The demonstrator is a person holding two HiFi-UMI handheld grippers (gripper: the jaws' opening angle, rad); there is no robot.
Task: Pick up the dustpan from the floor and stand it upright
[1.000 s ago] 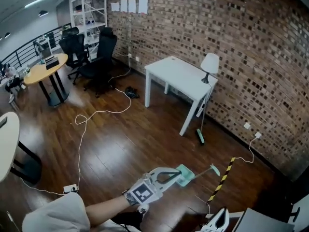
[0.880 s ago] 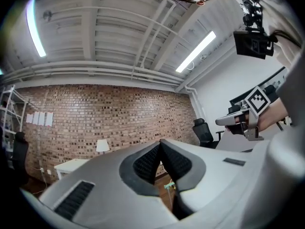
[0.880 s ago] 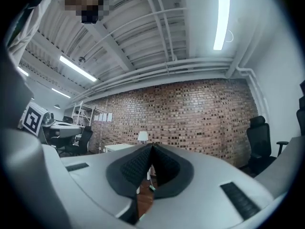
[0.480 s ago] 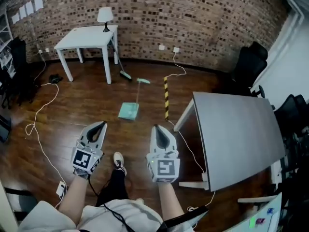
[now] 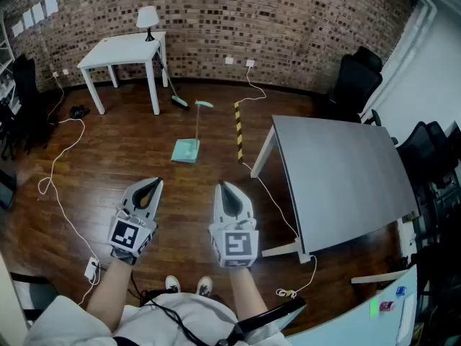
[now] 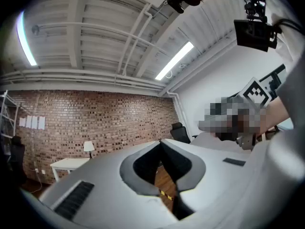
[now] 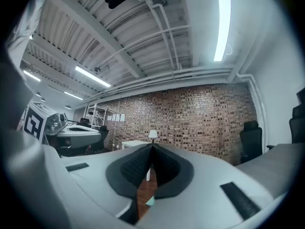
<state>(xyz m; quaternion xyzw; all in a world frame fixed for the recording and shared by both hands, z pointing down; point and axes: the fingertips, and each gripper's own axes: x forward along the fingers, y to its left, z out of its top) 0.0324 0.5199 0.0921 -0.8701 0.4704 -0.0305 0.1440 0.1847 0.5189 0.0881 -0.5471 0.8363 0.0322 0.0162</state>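
Head view: left gripper (image 5: 153, 184) and right gripper (image 5: 222, 187) are held level and side by side. Both are pressed together at the tips with nothing between them, as each gripper view confirms. The dustpan (image 5: 186, 151) lies flat on the wooden floor (image 5: 108, 164), ahead of both grippers, roughly between their lines and well apart from either tip. Its long handle runs away from them toward the broom (image 5: 177, 101) by the white table (image 5: 119, 52). A striped strip (image 5: 238, 131) lies beyond the right gripper, and the grey table (image 5: 346, 171) stands off to that gripper's right. A second earlier only the left gripper showed. Since then the view has swung to face the dustpan squarely and the right gripper has come in. The pan appears slightly farther from the tips than half a second ago, though the wide lens makes this uncertain. Judgement: the reach has not begun, and a gripper must open before any pickup.
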